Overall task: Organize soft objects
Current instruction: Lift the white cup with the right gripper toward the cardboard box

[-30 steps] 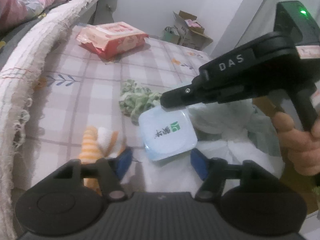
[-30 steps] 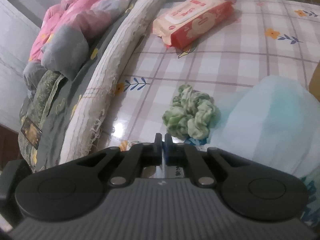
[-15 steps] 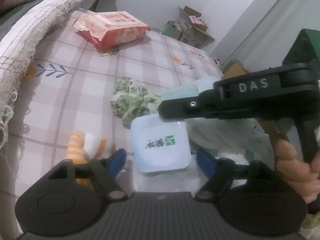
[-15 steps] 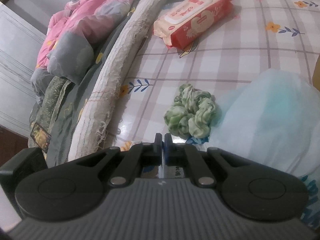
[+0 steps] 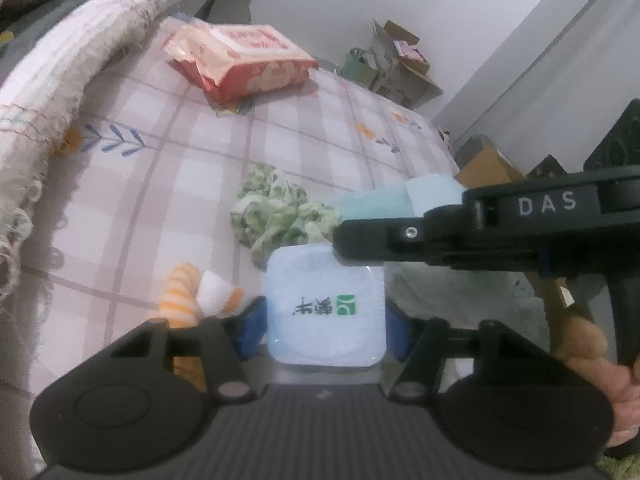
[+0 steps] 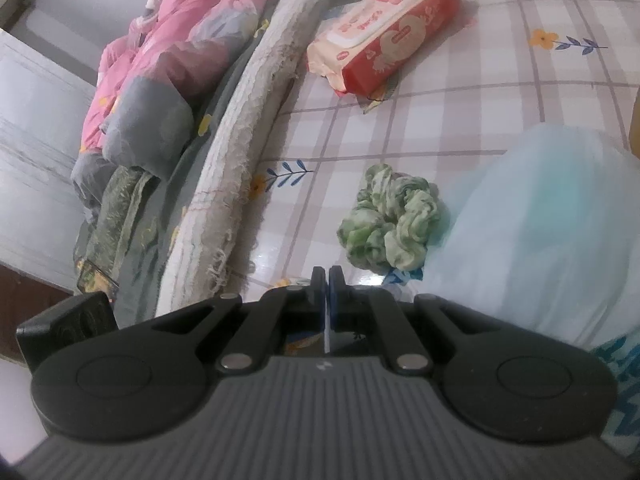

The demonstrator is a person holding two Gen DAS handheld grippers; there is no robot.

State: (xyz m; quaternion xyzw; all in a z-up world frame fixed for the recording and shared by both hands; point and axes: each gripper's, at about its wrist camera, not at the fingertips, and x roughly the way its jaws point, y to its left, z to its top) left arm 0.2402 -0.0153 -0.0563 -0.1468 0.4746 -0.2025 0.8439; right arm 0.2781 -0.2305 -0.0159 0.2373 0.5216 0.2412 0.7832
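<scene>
Left wrist view: squeeze gently and squarely across the blue pack (image 5: 326, 280), raised just above the checked cloth (image 5: 192, 168) near the green scrunchie (image 5: 276, 212). About half open on the left gripper (image 5: 326, 322), jaws just closing, pads meeting the pack's sides. Fully pinched on the right gripper (image 5: 340, 236), apparently nipping the pack's far corner.

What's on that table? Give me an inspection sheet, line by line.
Surface: glossy checked tablecloth with flowers.
Job's things: tissue pack, green scrunchie, striped plush toy, pale blue bag.
Clutter: red wipes pack.
Grippers: right hand-held gripper shut on the tissue pack's edge; left hand-held gripper has just been closing, tissue pack between its pads, contact unclear.
Cables: nothing seen.
Surroundings: pink quilt, frayed mat, cardboard boxes.
</scene>
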